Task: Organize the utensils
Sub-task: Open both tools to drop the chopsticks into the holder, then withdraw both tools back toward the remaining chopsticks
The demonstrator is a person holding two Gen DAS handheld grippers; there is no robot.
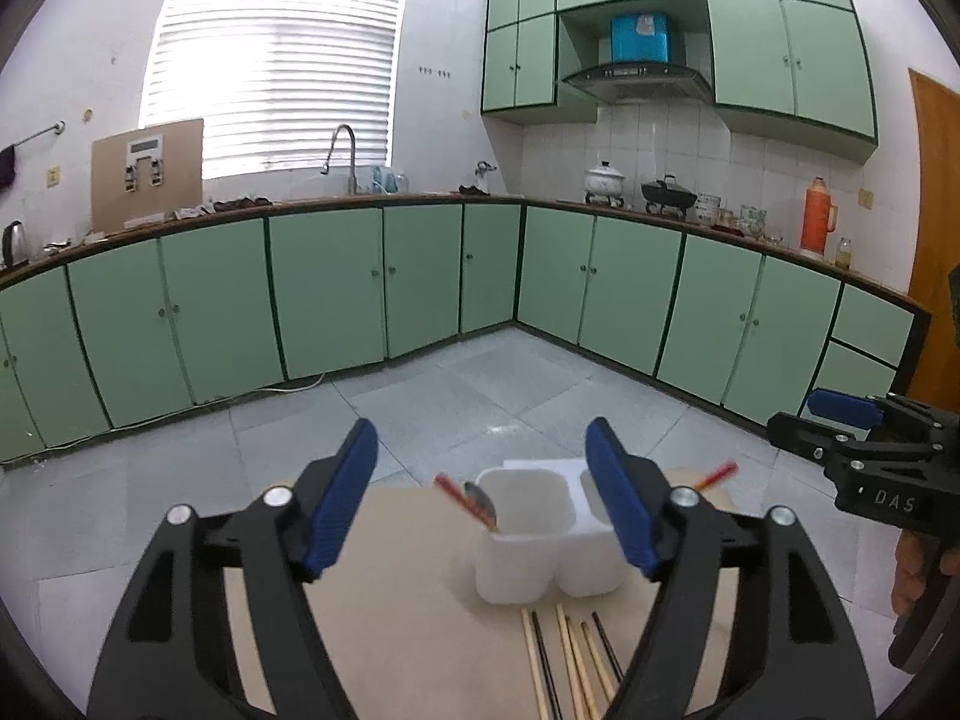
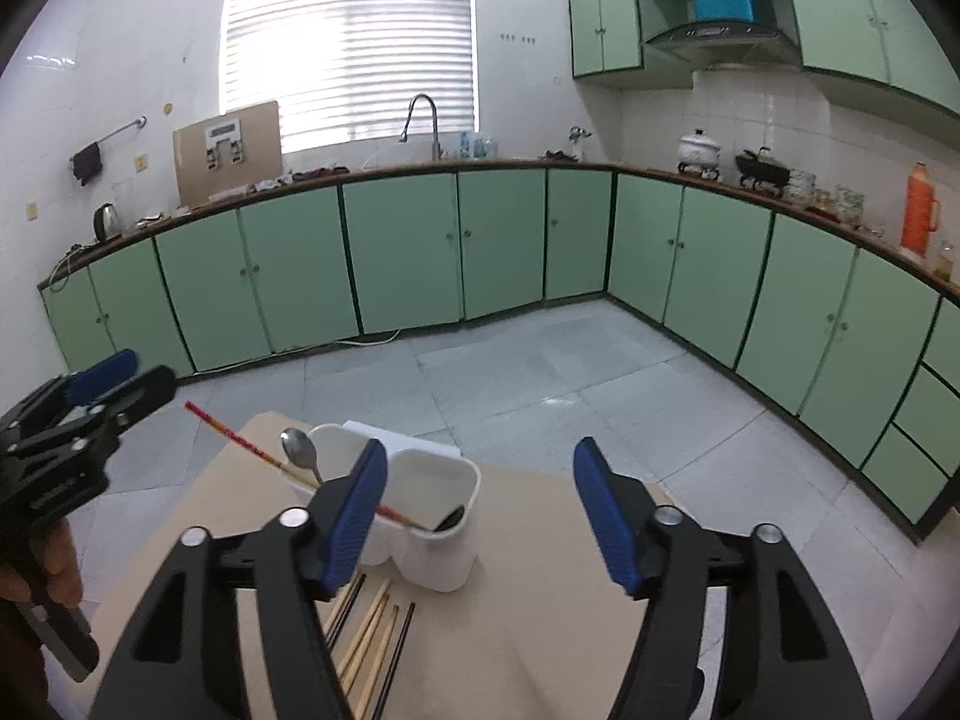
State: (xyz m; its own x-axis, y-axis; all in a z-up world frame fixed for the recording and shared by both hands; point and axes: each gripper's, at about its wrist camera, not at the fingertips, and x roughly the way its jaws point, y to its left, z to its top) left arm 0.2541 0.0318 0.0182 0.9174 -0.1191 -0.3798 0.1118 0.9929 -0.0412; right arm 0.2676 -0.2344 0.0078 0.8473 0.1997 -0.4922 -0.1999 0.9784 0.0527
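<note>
A white two-compartment utensil holder [image 1: 528, 546] [image 2: 441, 516] stands on a tan table [image 1: 408, 612] [image 2: 540, 588]. A metal spoon [image 1: 480, 503] [image 2: 300, 453] and a red chopstick [image 1: 451, 491] [image 2: 240, 441] lean out of its left compartment; a dark utensil [image 2: 451, 519] rests in the right one. Several wooden and black chopsticks [image 1: 570, 660] [image 2: 369, 648] lie on the table in front of the holder. My left gripper [image 1: 483, 498] is open and empty above the table, just before the holder. My right gripper [image 2: 477, 510] is open and empty, right of the holder.
The table's far edge drops to a grey tiled floor [image 1: 480, 378]. Green cabinets [image 1: 330, 288] and a counter with a faucet [image 1: 342, 156], pots and an orange thermos [image 1: 816, 222] line the far walls. The right gripper's body shows at the right of the left wrist view [image 1: 870, 450].
</note>
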